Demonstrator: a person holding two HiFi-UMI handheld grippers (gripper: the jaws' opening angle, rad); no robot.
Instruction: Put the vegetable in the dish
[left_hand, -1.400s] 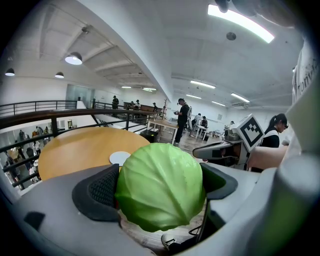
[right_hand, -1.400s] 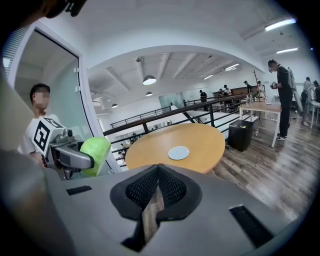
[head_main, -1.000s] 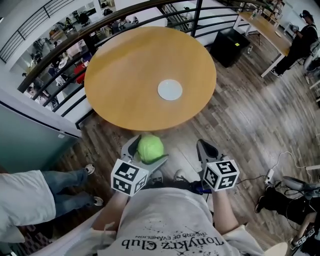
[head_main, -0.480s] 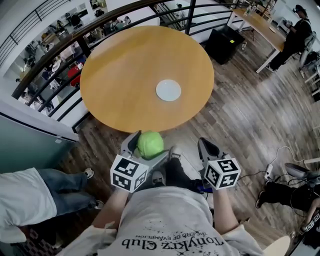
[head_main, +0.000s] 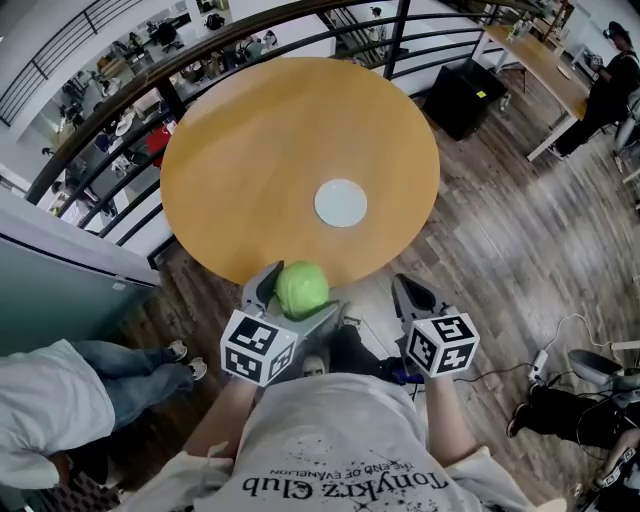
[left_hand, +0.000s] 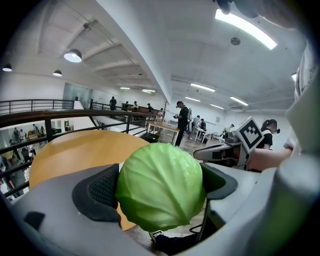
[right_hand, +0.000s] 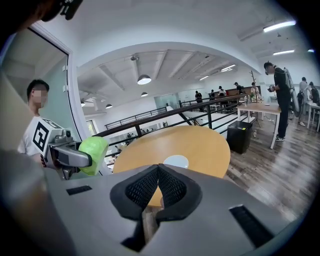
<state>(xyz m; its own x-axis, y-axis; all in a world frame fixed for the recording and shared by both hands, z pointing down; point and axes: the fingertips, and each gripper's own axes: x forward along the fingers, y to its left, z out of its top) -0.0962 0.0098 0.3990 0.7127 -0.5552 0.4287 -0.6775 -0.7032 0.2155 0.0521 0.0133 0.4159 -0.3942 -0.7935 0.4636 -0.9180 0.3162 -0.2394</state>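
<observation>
Head view, with both gripper views. The left gripper (head_main: 297, 297) is clamped on a green cabbage (head_main: 301, 288): in the left gripper view the 2 dark pads press against its left and right flanks, and the round, veined head fills the gap between them and bulges above and below the jaws. The cabbage is held in the air at the near edge of the round wooden table (head_main: 260, 150); whether it hangs over the edge or just short of it cannot be told. The dish (head_main: 341, 202), a small white round plate, lies flat on the table toward its near right part, apart from the cabbage and beyond it. The right gripper (head_main: 412, 296) is held beside the left one, over the wooden floor (head_main: 520, 230); in the right gripper view its 2 ribbed pads meet at the tips, with nothing between them. From that view the cabbage appears at the left and the dish straight ahead on the table. Each gripper carries 1 marker cube, the left cube (head_main: 258, 350) and the right cube (head_main: 442, 346), near the person's torso. A dark railing (head_main: 100, 110) curves behind the table. A black box (head_main: 468, 95) stands on the floor at the upper right, next to a long desk (head_main: 540, 60). A second person (head_main: 60, 400) stands at the lower left.
</observation>
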